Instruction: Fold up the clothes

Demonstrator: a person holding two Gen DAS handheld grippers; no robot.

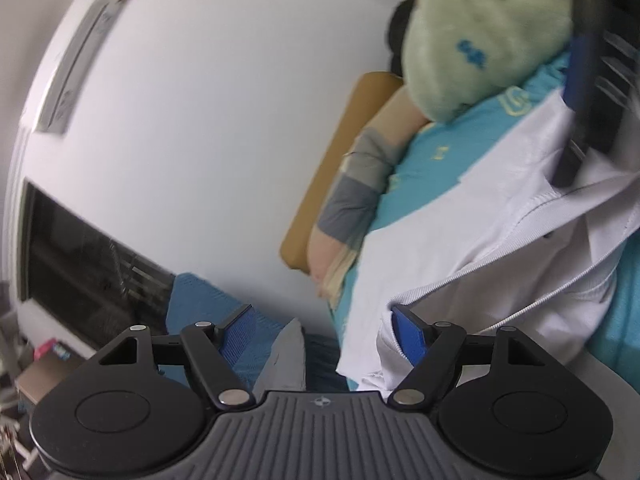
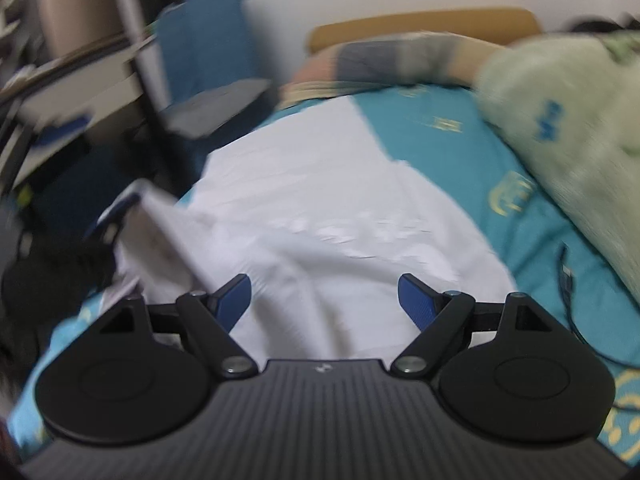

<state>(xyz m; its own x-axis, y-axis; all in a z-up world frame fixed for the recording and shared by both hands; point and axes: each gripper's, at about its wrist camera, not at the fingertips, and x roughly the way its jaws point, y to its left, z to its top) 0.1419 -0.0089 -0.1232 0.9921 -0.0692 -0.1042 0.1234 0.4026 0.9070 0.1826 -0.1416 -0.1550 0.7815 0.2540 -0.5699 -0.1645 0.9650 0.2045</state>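
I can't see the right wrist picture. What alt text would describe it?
Blurred view along open tongs with blue pads, over a white garment spread on a teal bedsheet. A pale green blanket is bunched at right, and the other tongs touch the garment's left edge.

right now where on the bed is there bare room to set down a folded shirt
Bare teal sheet lies between the white garment and the pale green blanket, though a black cable crosses its near part. The far edge is crowded by the striped pillow.
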